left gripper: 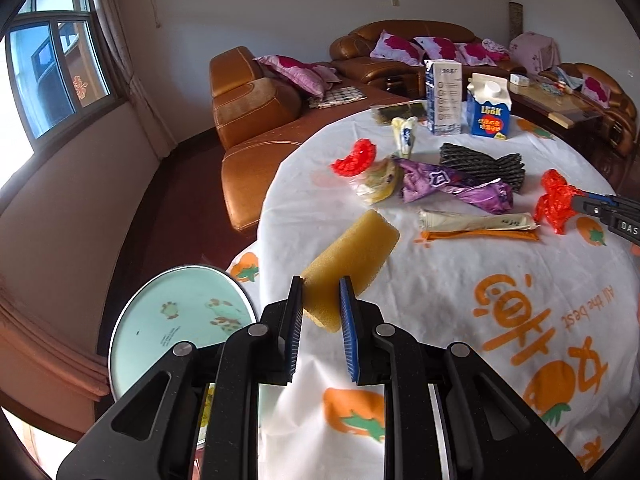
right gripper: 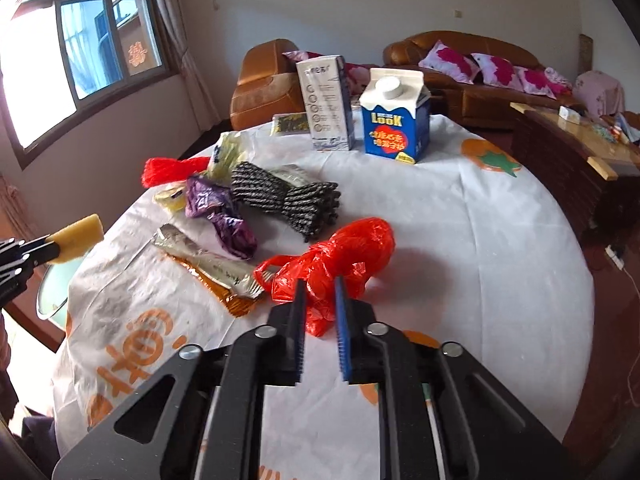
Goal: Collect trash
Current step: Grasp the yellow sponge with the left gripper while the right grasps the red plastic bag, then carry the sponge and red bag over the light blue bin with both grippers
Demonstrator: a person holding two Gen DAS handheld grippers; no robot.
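My left gripper [left gripper: 321,285] is shut on a yellow sponge [left gripper: 352,260] and holds it above the table's left edge; the sponge also shows in the right wrist view [right gripper: 78,238]. My right gripper [right gripper: 319,284] is shut on a crumpled red plastic bag [right gripper: 340,258], which also shows in the left wrist view [left gripper: 556,200]. On the white tablecloth [right gripper: 460,240] lie a purple wrapper [left gripper: 452,184], a silver and orange sachet [left gripper: 476,226], a black foam net [left gripper: 484,160] and a red net [left gripper: 356,156].
A pale green round bin lid [left gripper: 176,320] sits below the table's left edge. Two cartons [right gripper: 396,120] stand at the table's far side. Brown leather sofas [left gripper: 256,120] and a wooden coffee table [right gripper: 576,136] stand beyond.
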